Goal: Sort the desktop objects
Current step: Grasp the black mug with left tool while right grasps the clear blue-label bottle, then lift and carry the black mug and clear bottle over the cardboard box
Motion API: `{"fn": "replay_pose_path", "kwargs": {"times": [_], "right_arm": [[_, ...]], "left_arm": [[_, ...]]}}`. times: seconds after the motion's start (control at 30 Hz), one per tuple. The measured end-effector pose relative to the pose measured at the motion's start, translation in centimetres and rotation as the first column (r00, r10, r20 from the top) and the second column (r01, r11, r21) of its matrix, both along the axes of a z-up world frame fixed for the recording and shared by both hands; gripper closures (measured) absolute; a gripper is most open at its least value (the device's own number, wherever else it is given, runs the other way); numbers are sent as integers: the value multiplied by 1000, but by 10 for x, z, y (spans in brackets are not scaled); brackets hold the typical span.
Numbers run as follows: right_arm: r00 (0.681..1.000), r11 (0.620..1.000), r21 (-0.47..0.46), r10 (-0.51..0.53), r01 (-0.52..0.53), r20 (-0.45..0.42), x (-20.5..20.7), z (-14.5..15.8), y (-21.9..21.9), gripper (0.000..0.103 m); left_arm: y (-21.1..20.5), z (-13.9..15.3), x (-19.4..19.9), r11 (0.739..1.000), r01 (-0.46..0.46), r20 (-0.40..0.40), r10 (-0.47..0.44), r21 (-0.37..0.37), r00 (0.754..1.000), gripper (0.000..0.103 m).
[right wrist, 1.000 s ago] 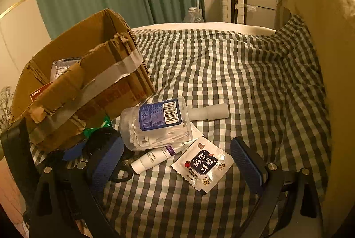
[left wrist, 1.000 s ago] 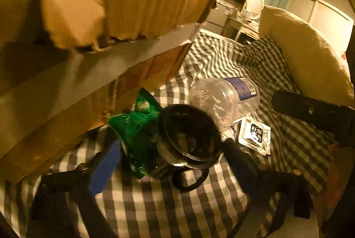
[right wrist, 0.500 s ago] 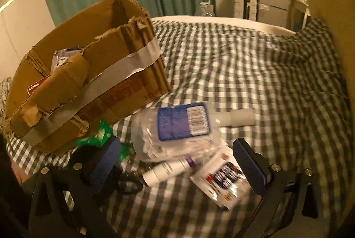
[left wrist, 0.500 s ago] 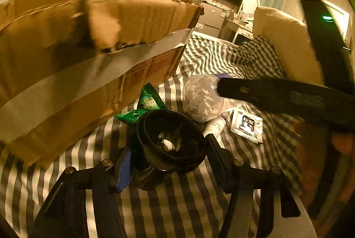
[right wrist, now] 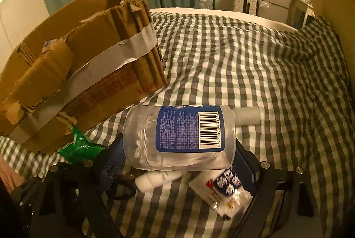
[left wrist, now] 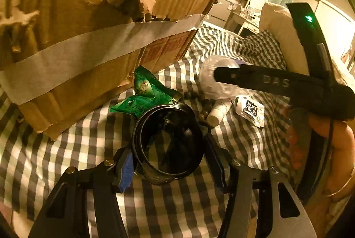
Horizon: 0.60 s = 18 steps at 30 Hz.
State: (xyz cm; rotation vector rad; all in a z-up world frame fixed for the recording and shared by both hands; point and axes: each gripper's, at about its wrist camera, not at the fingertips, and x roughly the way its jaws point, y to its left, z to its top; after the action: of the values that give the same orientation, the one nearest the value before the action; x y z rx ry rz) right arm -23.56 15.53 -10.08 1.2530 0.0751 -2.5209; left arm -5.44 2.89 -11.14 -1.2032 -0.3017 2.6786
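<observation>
My left gripper [left wrist: 169, 160] is shut on a black glass mug [left wrist: 168, 144], its fingers pressed on both sides of it, just above the checked bedspread. My right gripper [right wrist: 177, 160] is closed around a clear plastic bottle with a blue label [right wrist: 179, 136] that lies on its side between the fingers. The same bottle [left wrist: 213, 80] shows in the left wrist view, behind the right gripper's black body. A torn cardboard box with grey tape [left wrist: 88, 38] stands at the left [right wrist: 77, 73].
Green snack packets [left wrist: 146, 96] lie by the box corner. A small white tube [left wrist: 218, 110], dark beads [left wrist: 199, 102] and a white sachet [left wrist: 250, 108] lie beside the mug. A cream headboard [right wrist: 332, 16] bounds the bed at right.
My left gripper closed on the mug and lifted it slightly. My right gripper moved forward over the clear bottle and closed around it.
</observation>
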Motion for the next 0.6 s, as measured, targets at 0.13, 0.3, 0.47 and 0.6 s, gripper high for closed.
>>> {"fn": "replay_pose_path", "kwargs": {"times": [0.13,0.3,0.47,0.6], "right_arm": [[1000,1000,-23,-6,5,-9,13,8,8,15],[999,999,-40,-4,2,-40,32,22,12,15],[996,1000,-13,2,-3,-91,60,33,5,15],[995,1000,-12,1,-2,-99,81,42,6,15]], "left_arm": [[2,5,10,999,-4,-18,3,-44,1000,45],[2,19,23,999,-2,-58,-1,-46,998,45],[5,30,28,999,0,-79,-4,-41,997,45],[11,40,31,997,-16,-74,10,-75,997,45]]}}
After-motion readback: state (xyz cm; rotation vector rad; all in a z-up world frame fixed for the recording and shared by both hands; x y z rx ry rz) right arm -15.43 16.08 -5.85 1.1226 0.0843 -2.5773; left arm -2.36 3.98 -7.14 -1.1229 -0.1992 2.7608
